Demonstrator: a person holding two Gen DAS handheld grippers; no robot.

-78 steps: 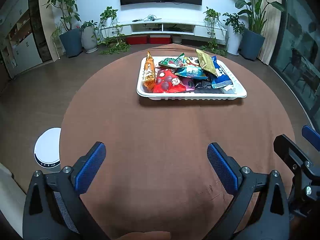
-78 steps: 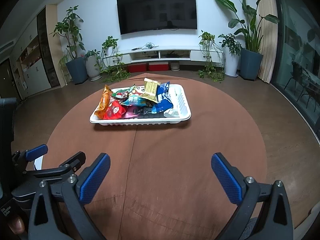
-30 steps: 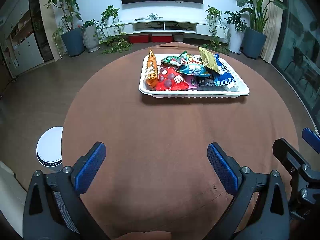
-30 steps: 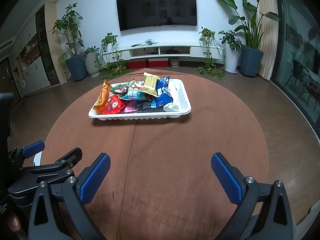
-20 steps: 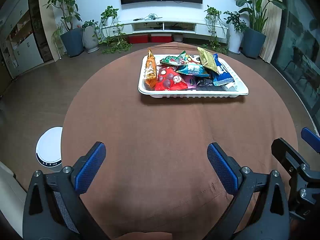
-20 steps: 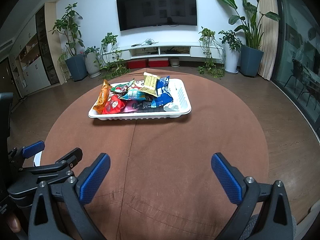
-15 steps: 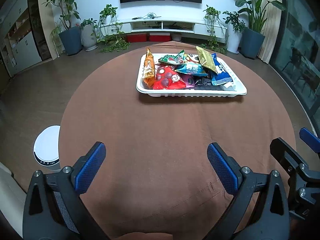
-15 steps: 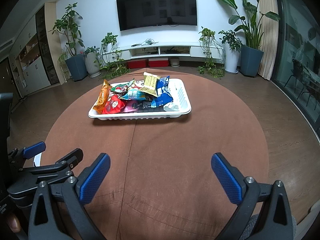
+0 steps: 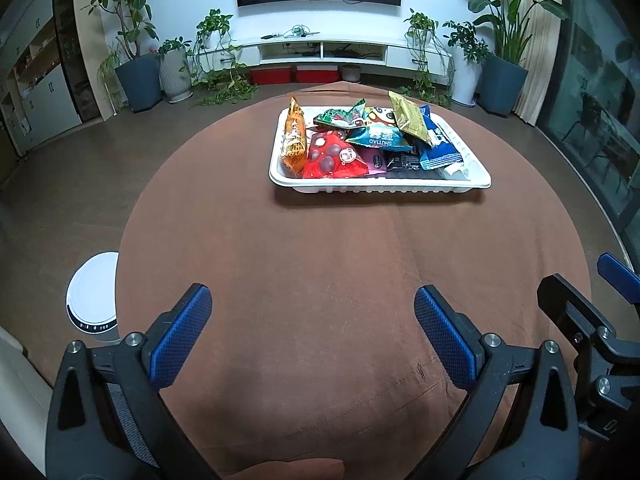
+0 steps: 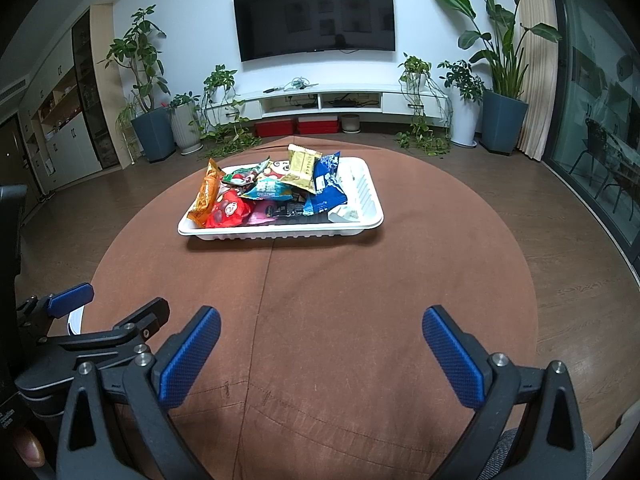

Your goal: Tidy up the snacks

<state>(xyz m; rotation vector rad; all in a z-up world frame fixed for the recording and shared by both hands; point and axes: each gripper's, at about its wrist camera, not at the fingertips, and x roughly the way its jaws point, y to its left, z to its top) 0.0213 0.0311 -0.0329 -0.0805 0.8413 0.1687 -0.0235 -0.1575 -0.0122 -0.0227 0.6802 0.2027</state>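
- The left wrist camera sits above the near edge of the round table [image 9: 320, 264], tilted down along the left gripper [image 9: 312, 320], facing the far wall.
- The right wrist camera sits lower and more level behind the right gripper [image 10: 320, 340], facing the same wall and television [image 10: 314, 16].
- Both share the white tray [image 9: 380, 188] well ahead, and each catches the other gripper at its edge.

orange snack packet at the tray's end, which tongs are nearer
Left, though only slightly. The left tongs sit back across the brown table, nearly in line with the orange snack packet. The right tongs are equally far back but off to its right.
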